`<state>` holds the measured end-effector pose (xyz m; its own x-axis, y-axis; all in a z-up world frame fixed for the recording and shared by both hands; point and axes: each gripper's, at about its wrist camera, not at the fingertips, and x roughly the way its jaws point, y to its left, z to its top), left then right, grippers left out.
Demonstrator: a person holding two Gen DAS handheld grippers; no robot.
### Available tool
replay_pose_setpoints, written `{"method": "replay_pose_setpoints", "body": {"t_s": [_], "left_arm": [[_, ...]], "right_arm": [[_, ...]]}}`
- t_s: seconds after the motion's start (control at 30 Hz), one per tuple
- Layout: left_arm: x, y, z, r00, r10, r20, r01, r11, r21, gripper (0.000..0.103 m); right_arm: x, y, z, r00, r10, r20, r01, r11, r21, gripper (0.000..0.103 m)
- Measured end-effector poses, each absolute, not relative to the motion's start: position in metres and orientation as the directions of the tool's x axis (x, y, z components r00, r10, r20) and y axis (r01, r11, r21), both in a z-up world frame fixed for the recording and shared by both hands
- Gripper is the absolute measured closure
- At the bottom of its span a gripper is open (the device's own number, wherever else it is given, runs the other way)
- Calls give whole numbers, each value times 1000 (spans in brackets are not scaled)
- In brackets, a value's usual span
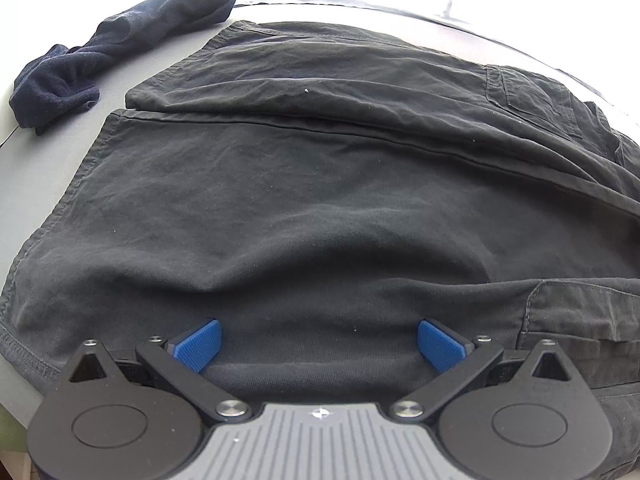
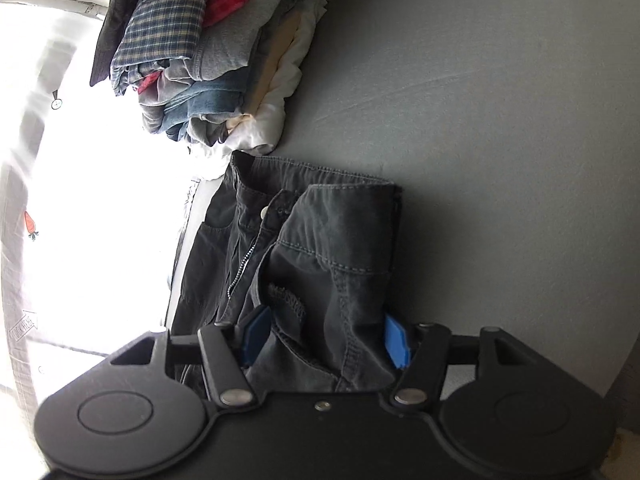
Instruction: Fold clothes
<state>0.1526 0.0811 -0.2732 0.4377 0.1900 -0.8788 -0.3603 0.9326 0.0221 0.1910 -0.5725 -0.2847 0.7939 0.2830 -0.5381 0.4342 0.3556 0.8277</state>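
Left wrist view: a pair of dark grey trousers [image 1: 320, 184] lies spread across a pale grey surface [image 1: 52, 168], one leg folded over so that its hemmed end rests along the far side and a long seam runs between the two layers. A flapped pocket shows at the right edge of the cloth. The left gripper [image 1: 319, 346] hangs low over the near part of the fabric with its jaws spread wide, the blue pads [image 1: 198, 345] apart and nothing pinched between them; whether the tips touch the cloth cannot be told. Beyond the trousers, at the upper left, a crumpled navy garment [image 1: 120, 48] sits by itself on the surface, clear of the trouser leg. In the right wrist view, the waistband end of the trousers [image 2: 308, 248] is bunched up, the zip and button showing, and a fold of it rises between the fingers of the right gripper [image 2: 325, 338]. Those jaws stand well apart with the cloth between them, and the pads do not appear to press on it. Farther off, a stack of folded clothes [image 2: 208, 52], plaid, red, denim and white among them, rests against the bright window side.
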Motion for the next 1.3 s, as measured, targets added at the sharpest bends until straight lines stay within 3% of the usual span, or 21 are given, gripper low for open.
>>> {"method": "replay_pose_setpoints", "body": {"t_s": [0.07,0.17,0.27,0.47,0.63,0.83,0.87,0.93,0.97,1.13,1.3], "left_arm": [[153,81,-273,438,191,-878,-362,932,22,0],[152,80,-273,441,196,-876,-367,930,23,0],[152,80,-273,438,197,-877,-371,928,24,0],[151,78,-273,453,218,-864,-387,921,29,0],[140,73,-276,523,255,-814,-415,909,18,0],[137,72,-278,544,268,-795,-412,911,25,0],[137,72,-278,542,266,-797,-411,911,25,0],[141,74,-276,523,252,-814,-404,914,24,0],[144,75,-276,512,244,-824,-401,916,23,0],[153,89,-271,482,175,-858,-362,932,-13,0],[132,124,-256,535,129,-835,-466,870,-164,2]], "right_arm": [[190,-570,-289,817,313,-484,395,307,866,28],[190,-571,-290,810,312,-497,406,313,859,26],[192,-568,-281,772,295,-563,419,430,800,43],[199,-566,-277,750,279,-599,426,489,761,43],[206,-560,-270,698,258,-668,423,604,675,61],[206,-560,-271,700,240,-673,452,581,677,61],[206,-559,-271,691,225,-687,465,589,661,65],[208,-555,-268,665,185,-723,491,622,610,89],[210,-552,-266,649,163,-743,499,646,577,92],[216,-541,-261,617,95,-781,542,668,510,93],[218,-532,-258,602,34,-798,580,668,466,93]]}}
